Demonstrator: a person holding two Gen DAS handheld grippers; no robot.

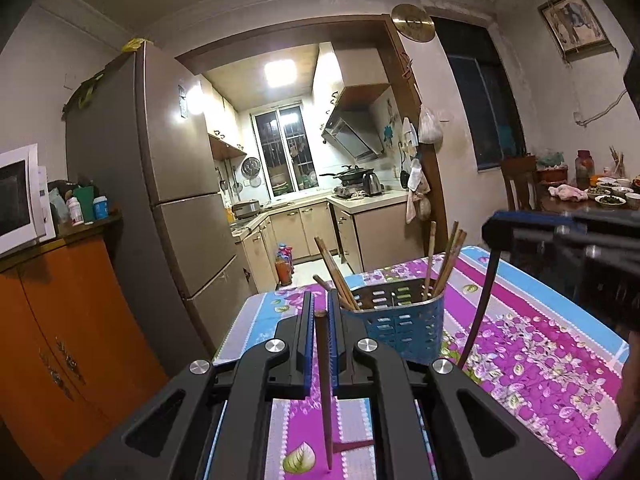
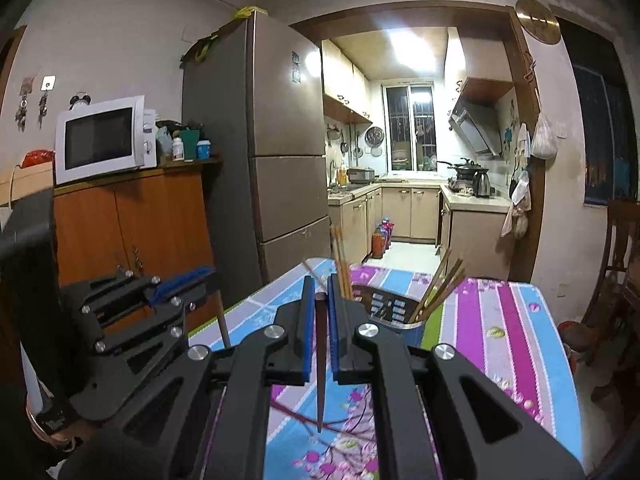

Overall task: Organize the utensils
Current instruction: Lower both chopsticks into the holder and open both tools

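Note:
My left gripper (image 1: pixel 320 300) is shut on a brown chopstick (image 1: pixel 325 380) that stands upright between its blue pads, just left of the blue slotted utensil basket (image 1: pixel 404 324). Several wooden chopsticks (image 1: pixel 444 260) lean inside the basket. My right gripper (image 2: pixel 319 284) is shut on a dark chopstick (image 2: pixel 320 368), also upright, with the basket (image 2: pixel 394 308) just beyond it to the right. In the left wrist view the right gripper (image 1: pixel 496 232) hovers right of the basket, its dark chopstick (image 1: pixel 480 312) hanging down. In the right wrist view the left gripper (image 2: pixel 188 280) is at the left with its chopstick (image 2: pixel 223 320).
The basket stands on a table with a purple floral cloth (image 1: pixel 540 340). A tall fridge (image 1: pixel 176 168), an orange cabinet (image 1: pixel 60 320) and a white microwave (image 2: pixel 100 140) line the left wall. A chair (image 1: pixel 520 184) and a table with bowls (image 1: pixel 608 196) are at the far right.

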